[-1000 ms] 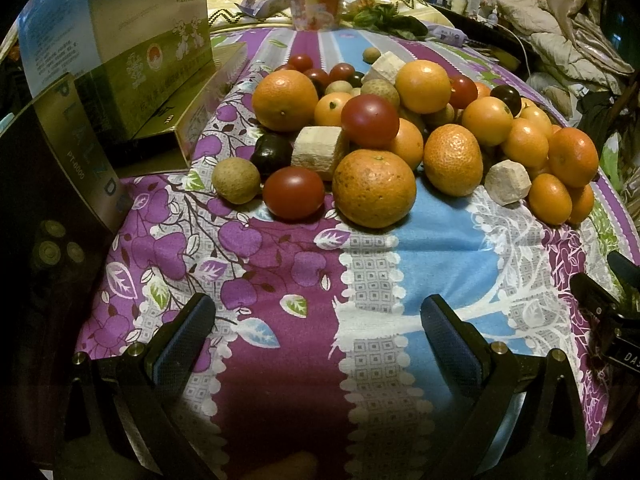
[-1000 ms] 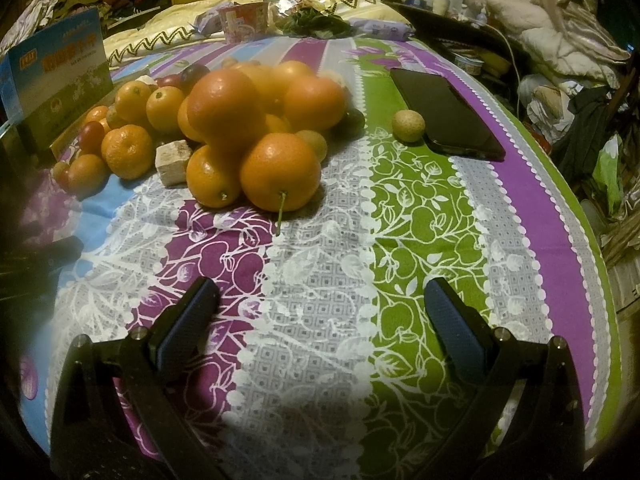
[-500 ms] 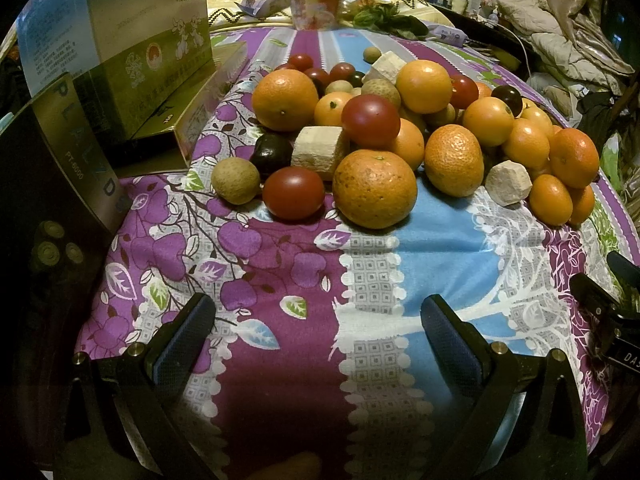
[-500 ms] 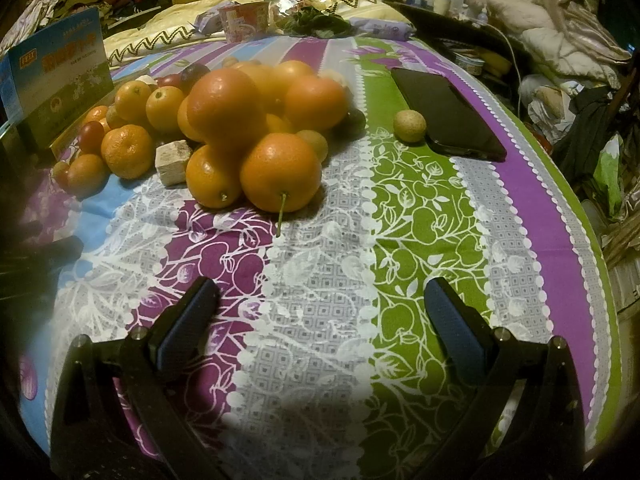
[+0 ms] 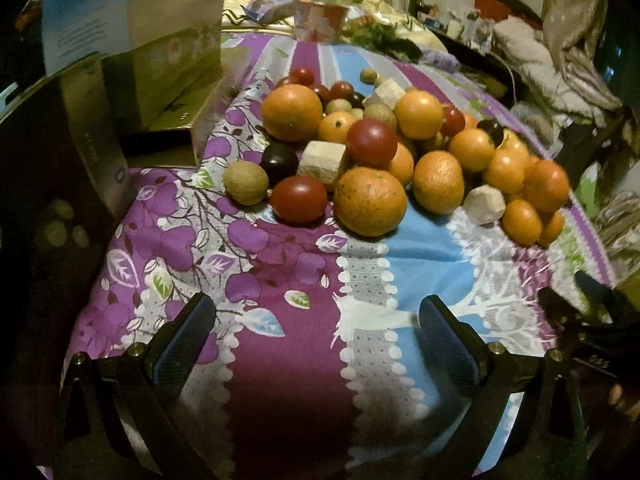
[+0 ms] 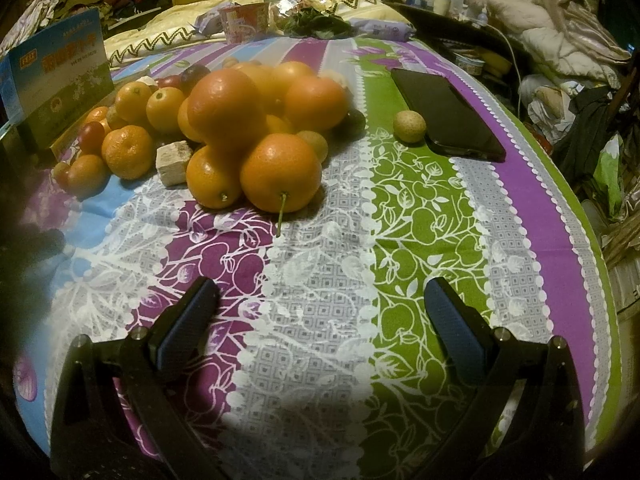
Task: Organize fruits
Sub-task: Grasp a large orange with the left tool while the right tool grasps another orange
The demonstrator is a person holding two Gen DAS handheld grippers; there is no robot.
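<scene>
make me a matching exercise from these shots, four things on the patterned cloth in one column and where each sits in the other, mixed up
Things
1. black phone
2. orange with a green stalk
3. pale cork-like block
4. blue and green box

Places
A. front of the fruit pile, nearest the right gripper
B. far left edge of the cloth
C. on the purple and green stripes, right of the pile
D. wedged between oranges, left of the front ones

Pairs: 1-C, 2-A, 3-D, 4-B

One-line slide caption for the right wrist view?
Open right gripper above a patterned tablecloth, facing piled oranges, with a dark phone beside.
</scene>
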